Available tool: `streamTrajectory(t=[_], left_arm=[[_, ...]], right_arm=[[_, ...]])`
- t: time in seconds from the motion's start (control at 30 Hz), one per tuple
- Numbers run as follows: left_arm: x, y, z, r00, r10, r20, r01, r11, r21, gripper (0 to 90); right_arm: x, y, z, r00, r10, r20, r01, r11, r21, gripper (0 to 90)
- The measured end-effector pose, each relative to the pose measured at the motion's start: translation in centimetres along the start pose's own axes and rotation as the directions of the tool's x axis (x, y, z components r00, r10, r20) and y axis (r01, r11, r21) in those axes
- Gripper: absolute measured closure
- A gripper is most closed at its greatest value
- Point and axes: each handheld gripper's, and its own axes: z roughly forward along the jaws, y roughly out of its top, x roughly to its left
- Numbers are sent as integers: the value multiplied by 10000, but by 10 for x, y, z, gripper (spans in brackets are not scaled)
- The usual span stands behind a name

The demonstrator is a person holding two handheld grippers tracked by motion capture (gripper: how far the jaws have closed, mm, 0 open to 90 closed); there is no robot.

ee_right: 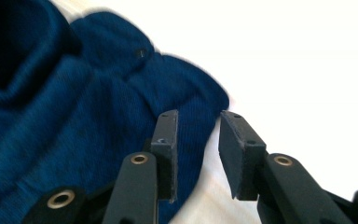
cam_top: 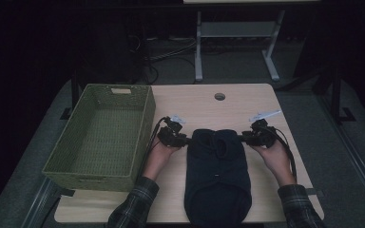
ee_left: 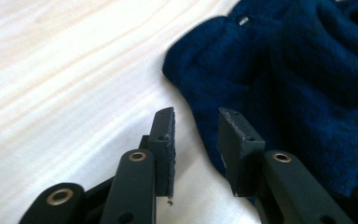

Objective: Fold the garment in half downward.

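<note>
Sweater, dark blue, folded at table centre beside basket. L gripper & R gripper: jaws parted, nothing grasped, at its top corners. Risk: a one-layer pinch w/ uneven lift would unfold it.

Dark blue knit garment lies folded (collar end away) on table.
</note>
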Motion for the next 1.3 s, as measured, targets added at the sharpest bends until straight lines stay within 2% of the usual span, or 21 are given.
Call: streamTrajectory(t=[0.03, 0.13, 0.2, 0.27, 0.3, 0.43, 0.57, 0.83, 0.9, 1.07, 1.2, 1.3], left_arm=[[1, 2, 0, 10000, -29, 12, 29, 10000, -32, 642], [7, 9, 1, 10000, 75, 11, -75, 9999, -130, 631], [11, 14, 2, 10000, -1, 68, 2, 9999, -173, 623], [14, 19, 4, 10000, -39, 71, 41, 9998, -176, 607], [18, 23, 6, 10000, -56, 0, 56, 9998, -178, 601], [25, 28, 13, 9996, -260, 116, 262, 9995, -147, 578], [27, 31, 18, 9993, -334, 173, 337, 9993, -166, 560], [28, 34, 26, 9992, -354, 159, 355, 9993, -66, 499], [28, 34, 27, 9993, -346, 132, 347, 9994, -81, 492], [28, 34, 31, 9993, -313, 193, 314, 9995, -55, 483], [28, 35, 37, 9984, -301, 470, 304, 9995, -57, 480], [24, 35, 43, 9987, -27, 507, 22, 9999, 109, 497]], right_arm=[[-2, 7, 0, 10000, -23, -48, 23, 10000, 90, 637], [-5, 12, 1, 9998, -4, -198, 1, 9999, -124, 630], [-7, 17, 4, 9998, -36, -190, 36, 10000, 25, 617], [-10, 22, 8, 9995, -33, -319, 29, 9999, -118, 611], [-11, 24, 11, 9994, -1, -353, 4, 10000, 71, 598], [-16, 29, 21, 9995, 3, -324, 3, 9999, 158, 596], [-21, 29, 28, 9990, 189, -397, -188, 9998, 40, 596], [-30, 20, 50, 9971, 447, -622, -412, 9975, 568, 597], [-30, 20, 50, 9969, 468, -640, -429, 9972, 610, 597], [-31, 17, 53, 9967, 422, -687, -373, 9967, 719, 624], [-27, 18, 54, 9979, 204, -620, -156, 9969, 768, 675], [-26, 19, 54, 9977, 184, -655, -131, 9967, 798, 695]])
